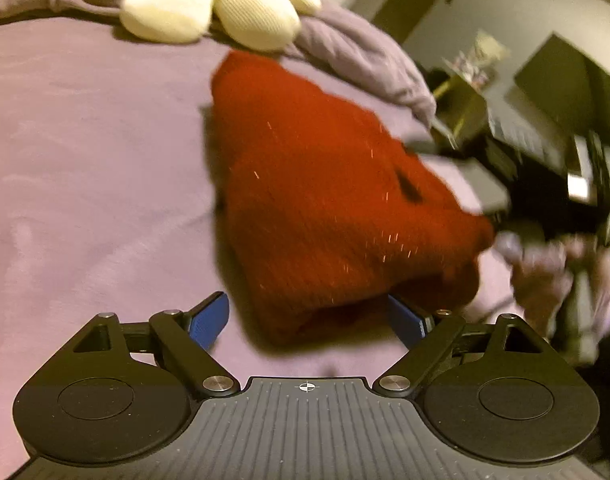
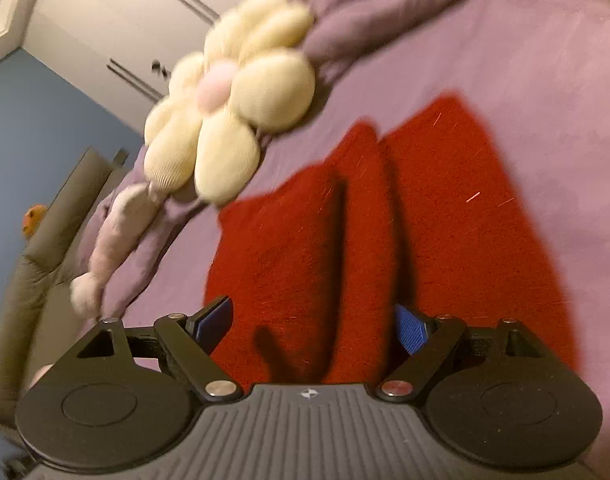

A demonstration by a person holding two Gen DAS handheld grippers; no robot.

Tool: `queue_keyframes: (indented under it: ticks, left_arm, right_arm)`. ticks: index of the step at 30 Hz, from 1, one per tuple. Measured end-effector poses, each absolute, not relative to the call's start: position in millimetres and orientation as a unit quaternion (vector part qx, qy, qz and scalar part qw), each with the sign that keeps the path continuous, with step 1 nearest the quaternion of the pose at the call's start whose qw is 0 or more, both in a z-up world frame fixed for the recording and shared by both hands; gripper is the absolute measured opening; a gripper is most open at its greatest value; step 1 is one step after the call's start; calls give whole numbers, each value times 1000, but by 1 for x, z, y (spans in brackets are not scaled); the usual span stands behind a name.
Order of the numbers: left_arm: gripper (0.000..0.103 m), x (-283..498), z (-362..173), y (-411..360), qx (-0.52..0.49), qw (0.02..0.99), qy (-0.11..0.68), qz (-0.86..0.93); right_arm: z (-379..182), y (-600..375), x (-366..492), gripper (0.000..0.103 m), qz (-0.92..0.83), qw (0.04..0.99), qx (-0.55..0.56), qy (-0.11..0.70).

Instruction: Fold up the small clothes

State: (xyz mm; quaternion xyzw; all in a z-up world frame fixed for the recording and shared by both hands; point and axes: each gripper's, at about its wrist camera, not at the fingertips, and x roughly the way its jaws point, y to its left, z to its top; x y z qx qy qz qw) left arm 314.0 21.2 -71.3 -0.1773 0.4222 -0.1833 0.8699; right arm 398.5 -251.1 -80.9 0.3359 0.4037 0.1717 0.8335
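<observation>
A red knitted garment point(image 1: 317, 200) lies bunched on a purple bedsheet point(image 1: 85, 160). My left gripper point(image 1: 309, 320) is open, its blue pads wide apart, with the garment's near edge between them. In the right wrist view the same red garment point(image 2: 385, 232) lies in folds with a deep crease down its middle. My right gripper point(image 2: 313, 324) is open just above its near edge. The right gripper and the hand holding it show blurred in the left wrist view point(image 1: 553, 216) at the garment's right end.
A cream flower-shaped cushion point(image 1: 209, 4) lies at the head of the bed, also in the right wrist view point(image 2: 229, 108). A rumpled purple blanket point(image 1: 357, 52) runs beside it. Dark furniture point(image 1: 545, 120) stands past the bed's edge. White wardrobe doors point(image 2: 105, 20) stand behind.
</observation>
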Motion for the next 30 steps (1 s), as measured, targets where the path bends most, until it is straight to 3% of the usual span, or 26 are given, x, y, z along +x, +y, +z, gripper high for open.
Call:
queue_keyframes:
  ticks: [2, 4, 7, 9, 12, 16, 30]
  left_arm:
    - [90, 312, -77, 17, -160, 872, 427, -176]
    - [89, 320, -83, 14, -162, 872, 434, -156]
    - [89, 322, -88, 15, -174, 868, 440, -148]
    - [89, 322, -87, 13, -171, 870, 440, -144]
    - [90, 318, -81, 15, -176, 872, 436, -135]
    - [90, 314, -77, 19, -201, 866, 436, -142]
    - [90, 314, -80, 8, -199, 855, 456, -144]
  right_arm:
    - [-82, -240, 409, 81, 181, 830, 336, 407]
    - [-76, -224, 413, 53, 180, 846, 294, 406]
    - [-67, -200, 413, 25, 170, 878, 201, 400]
    - [-59, -180, 407, 20, 153, 907, 104, 379]
    - [-33, -156, 379, 19, 119, 944, -47, 303]
    - [-18, -163, 353, 18, 71, 964, -106, 233]
    - [-85, -223, 378, 23, 3, 949, -113, 293]
